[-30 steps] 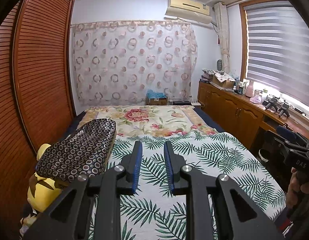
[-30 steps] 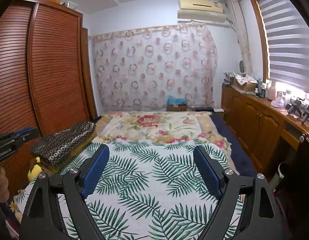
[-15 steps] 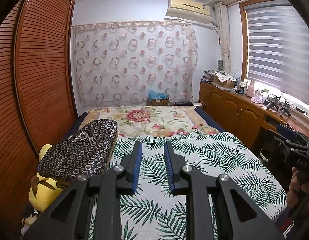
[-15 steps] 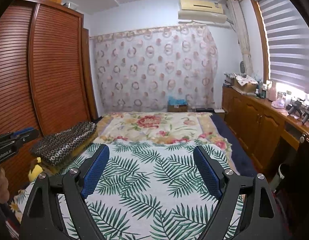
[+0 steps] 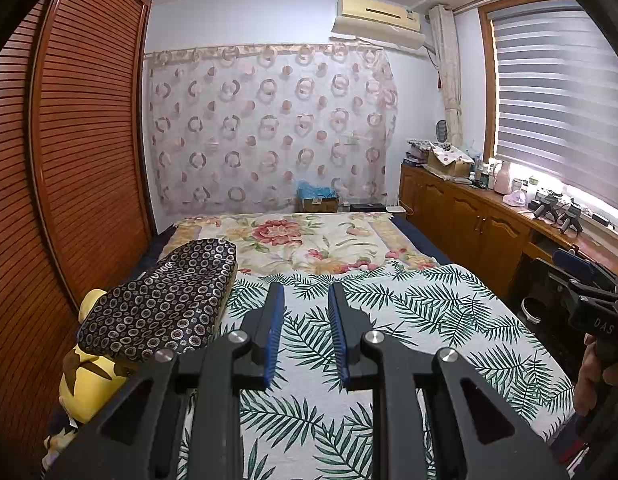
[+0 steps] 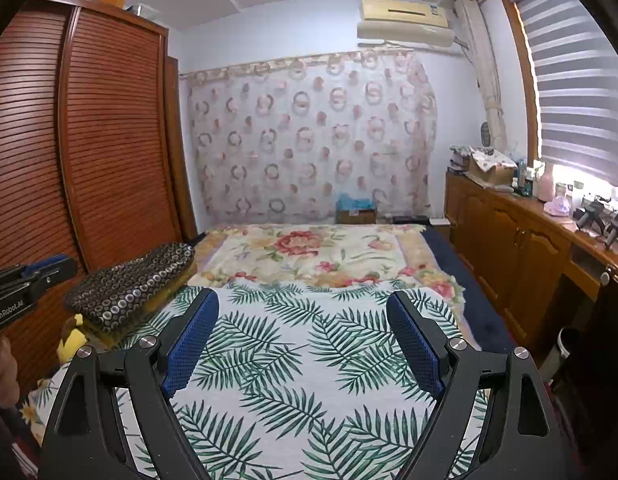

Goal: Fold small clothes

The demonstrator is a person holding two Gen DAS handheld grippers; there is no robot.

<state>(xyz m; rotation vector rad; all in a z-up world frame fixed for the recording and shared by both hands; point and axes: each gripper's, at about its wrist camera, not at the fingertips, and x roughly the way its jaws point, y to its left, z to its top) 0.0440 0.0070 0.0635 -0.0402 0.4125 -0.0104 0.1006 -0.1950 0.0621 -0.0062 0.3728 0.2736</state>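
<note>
Both tongs hover above a bed [image 6: 445, 248], and neither one touches anything. The left tongs [image 5: 305, 304] have their blue pads [image 5: 277, 320] near each other with a narrow gap, and nothing is between them. The right tongs [image 6: 303, 316] stand wide apart and are also empty.

The near half of the bed is covered with a white sheet printed with green palm leaves [image 6: 301, 360], and it lies flat. Behind it there is a cream blanket with red flowers [image 6: 309, 252]. I cannot see any small clothes on the sheet in either view.

On the left side of the bed lies a dark cushion with a pattern of small rings [image 5: 165, 300]. Under it a yellow plush toy [image 5: 85, 384] shows partly. A brown louvered wardrobe [image 5: 89, 140] stands just beside this side. On the right side there is a long wooden cabinet [image 6: 521, 248] under the window blinds [image 6: 581, 92], with many small things on top. A patterned curtain [image 5: 269, 128] hangs on the far wall.
</note>
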